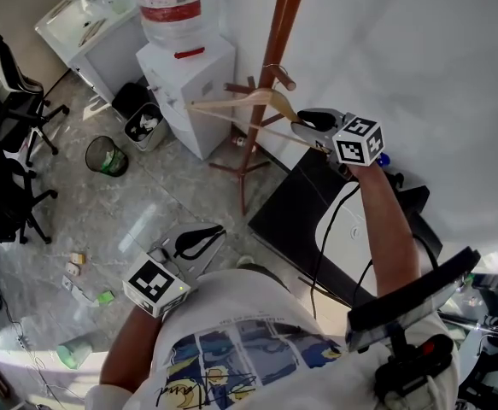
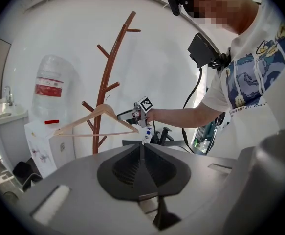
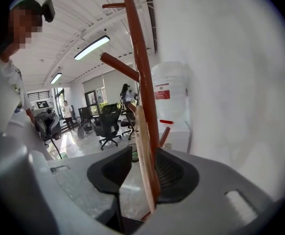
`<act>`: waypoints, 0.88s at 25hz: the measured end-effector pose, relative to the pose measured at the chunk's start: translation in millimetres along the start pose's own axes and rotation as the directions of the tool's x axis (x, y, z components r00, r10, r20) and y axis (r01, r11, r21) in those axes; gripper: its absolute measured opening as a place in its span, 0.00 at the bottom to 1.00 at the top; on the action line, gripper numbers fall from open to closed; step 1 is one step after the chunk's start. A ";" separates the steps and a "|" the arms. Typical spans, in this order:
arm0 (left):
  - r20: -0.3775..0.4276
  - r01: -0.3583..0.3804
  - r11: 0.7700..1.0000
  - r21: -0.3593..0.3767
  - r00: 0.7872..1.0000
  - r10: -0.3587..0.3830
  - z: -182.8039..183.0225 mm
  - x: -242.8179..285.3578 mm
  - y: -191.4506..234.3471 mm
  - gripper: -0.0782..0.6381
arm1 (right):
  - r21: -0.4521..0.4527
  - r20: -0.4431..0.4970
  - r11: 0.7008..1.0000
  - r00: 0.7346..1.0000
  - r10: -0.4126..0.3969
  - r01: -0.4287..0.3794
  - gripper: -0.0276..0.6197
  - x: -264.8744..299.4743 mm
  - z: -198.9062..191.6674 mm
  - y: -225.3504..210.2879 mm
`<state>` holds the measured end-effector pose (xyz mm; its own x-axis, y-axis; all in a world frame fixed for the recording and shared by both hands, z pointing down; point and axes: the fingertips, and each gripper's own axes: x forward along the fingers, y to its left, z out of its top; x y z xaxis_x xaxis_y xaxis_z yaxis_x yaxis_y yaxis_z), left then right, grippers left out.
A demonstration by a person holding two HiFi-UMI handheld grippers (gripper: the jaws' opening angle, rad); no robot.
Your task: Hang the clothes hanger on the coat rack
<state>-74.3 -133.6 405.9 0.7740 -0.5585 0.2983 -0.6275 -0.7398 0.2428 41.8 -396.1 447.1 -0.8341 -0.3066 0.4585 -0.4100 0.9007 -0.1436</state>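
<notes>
A wooden clothes hanger (image 1: 236, 108) hangs by its wire hook on a lower peg of the red-brown coat rack (image 1: 288, 11). My right gripper (image 1: 303, 120) is at the hanger's right end. In the right gripper view the hanger's bar (image 3: 145, 155) stands between the jaws and lies against the right pad, with a clear gap to the left pad, so the gripper (image 3: 142, 156) is open. The rack's pole (image 3: 141, 67) rises just behind. My left gripper (image 1: 204, 237) is low near my body, shut and empty (image 2: 141, 149). From it I see the hanger (image 2: 98, 116) and the rack (image 2: 108, 77).
A white water dispenser (image 1: 187, 88) with a large bottle stands left of the rack, with two waste bins (image 1: 103, 155) near it. A black desk (image 1: 298, 213) sits below my right arm. Office chairs (image 1: 5, 92) and a sink (image 1: 79, 20) are at the far left.
</notes>
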 end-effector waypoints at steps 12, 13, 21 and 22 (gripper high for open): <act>-0.004 0.098 0.995 0.020 0.995 -0.098 -4.5 -15.0 -8.1 0.15 | 0.079 0.121 0.935 0.927 -0.354 0.347 0.26 -54.9 -0.8 -10.7; -0.002 0.108 0.994 0.023 0.994 -0.108 -4.7 -17.5 -8.8 0.15 | 0.080 0.124 0.929 0.921 -0.370 0.363 0.26 -59.4 -1.6 -3.8; 0.006 0.185 0.982 0.044 0.983 -0.186 -8.6 -41.2 -13.2 0.15 | 0.079 0.106 0.891 0.885 -0.454 0.447 0.25 -75.6 -16.4 77.6; 0.007 0.197 0.979 0.047 0.980 -0.197 -9.3 -44.9 -14.2 0.15 | 0.079 0.100 0.887 0.882 -0.461 0.455 0.25 -75.4 -19.2 89.0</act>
<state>-100.9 -94.5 397.6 0.8831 -0.4041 0.2385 -0.4582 -0.8520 0.2531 75.3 -286.9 416.6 -0.5834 -0.7161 0.3832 -0.7722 0.6353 0.0117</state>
